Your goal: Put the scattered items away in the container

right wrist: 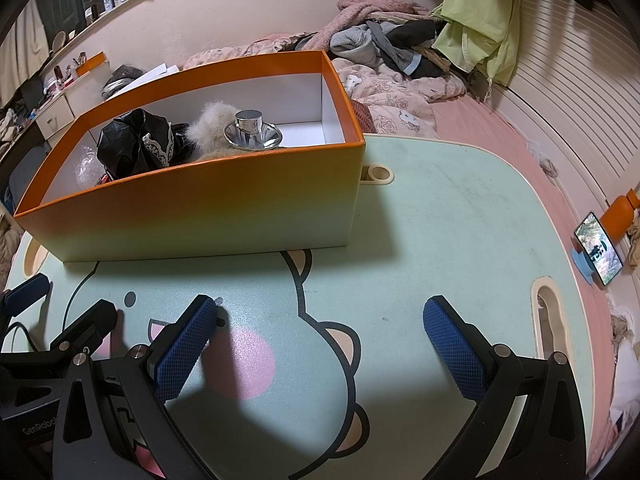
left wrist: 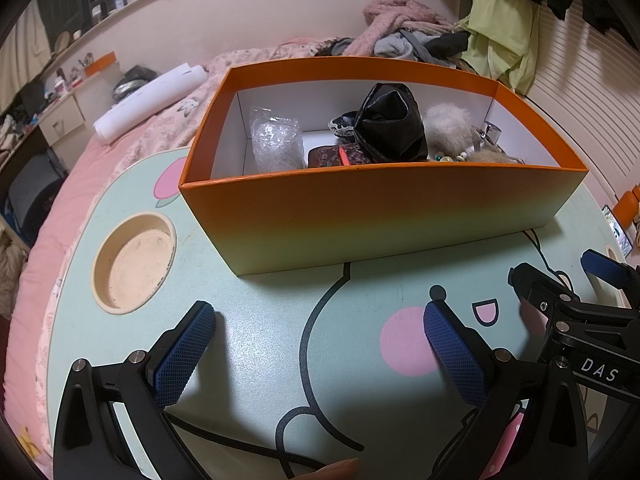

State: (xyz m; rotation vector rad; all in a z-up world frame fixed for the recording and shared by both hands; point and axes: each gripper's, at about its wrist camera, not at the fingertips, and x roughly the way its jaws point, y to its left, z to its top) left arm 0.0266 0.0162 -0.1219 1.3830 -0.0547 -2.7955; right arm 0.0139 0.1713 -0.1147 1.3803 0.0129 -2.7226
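Observation:
An orange box [left wrist: 360, 208] [right wrist: 200, 216] stands on the pale green lap table [left wrist: 260, 320] [right wrist: 440, 220]. Inside it lie a black bag [left wrist: 390, 124] [right wrist: 132, 144], a crumpled clear plastic wrap [left wrist: 276, 142], a dark red patterned case [left wrist: 340, 156], a fluffy pompom [left wrist: 448, 126] [right wrist: 212, 128] and a shiny silver cap [right wrist: 252, 130]. My left gripper [left wrist: 320, 316] hovers open over the table in front of the box, holding nothing. My right gripper [right wrist: 320, 312] is open too, beside it, also empty. No loose items show on the tabletop.
The table has a round cup recess [left wrist: 134, 260] at the left and a slot [right wrist: 550, 320] at the right. It rests on a pink bed with a clothes pile [right wrist: 380, 40] behind. A phone on a blue stand [right wrist: 598, 254] sits at the right.

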